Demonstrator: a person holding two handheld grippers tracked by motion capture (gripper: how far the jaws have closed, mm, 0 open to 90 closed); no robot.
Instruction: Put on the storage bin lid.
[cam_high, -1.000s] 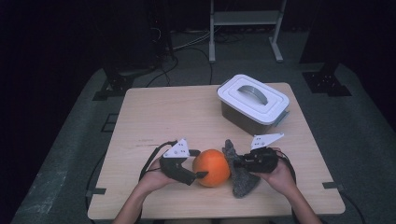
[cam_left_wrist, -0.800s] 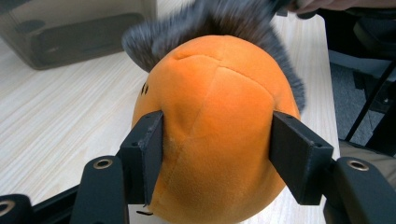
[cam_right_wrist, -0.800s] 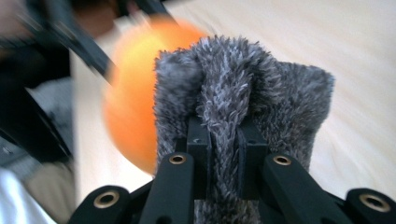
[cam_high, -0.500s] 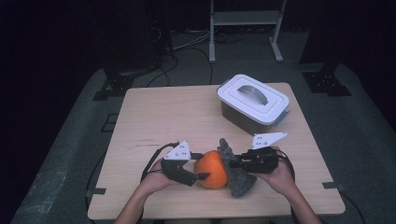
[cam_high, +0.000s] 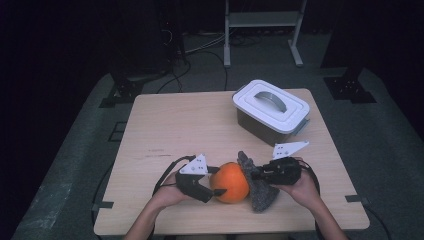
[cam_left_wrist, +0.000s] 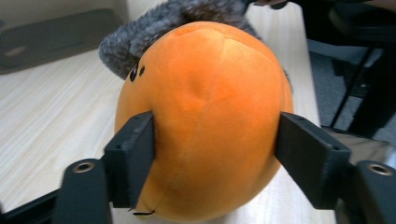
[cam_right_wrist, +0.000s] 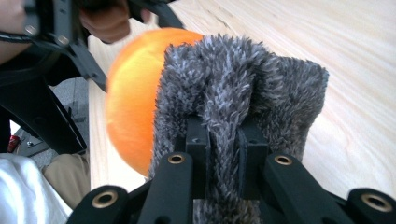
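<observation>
Nearest the person's edge of the worktop (cam_high: 165, 130), two forearms enter from the bottom of the high view, each hand carrying a hand-held gripper.

Left hand-held gripper (cam_high: 212, 186): positioned at the left side of the orange plush ball (cam_high: 230, 181). In the left gripper view its two black jaws bracket the ball (cam_left_wrist: 205, 121) on either flank, both pads in contact with the fabric, the left pad pressing a slight dent into it. The jaws have just been closing, with the ball between them. The ball rests on the worktop near the front edge, roughly midway across, and carries small black markings on its upper left as seen from this gripper.

Right hand-held gripper (cam_high: 255, 175): positioned at the right side of the ball. In the right gripper view its jaws stand pressed nearly together, pinching a fold of the grey furry fabric (cam_right_wrist: 243, 112). The fabric (cam_high: 257, 185) lies draped against the right side of the ball, touching it, with its lower end spread on the worktop towards the front edge. The orange ball (cam_right_wrist: 135, 98) shows behind the fabric in that view, with the left hand-held gripper beyond it.

Further back, towards the far right corner of the worktop, a grey container (cam_high: 270, 112) with a white lid and grey handle stands well apart from the ball and both grippers. The lid is on.

Beyond the worktop, cables and the feet of a metal stand (cam_high: 260, 30) are on the dark floor.
</observation>
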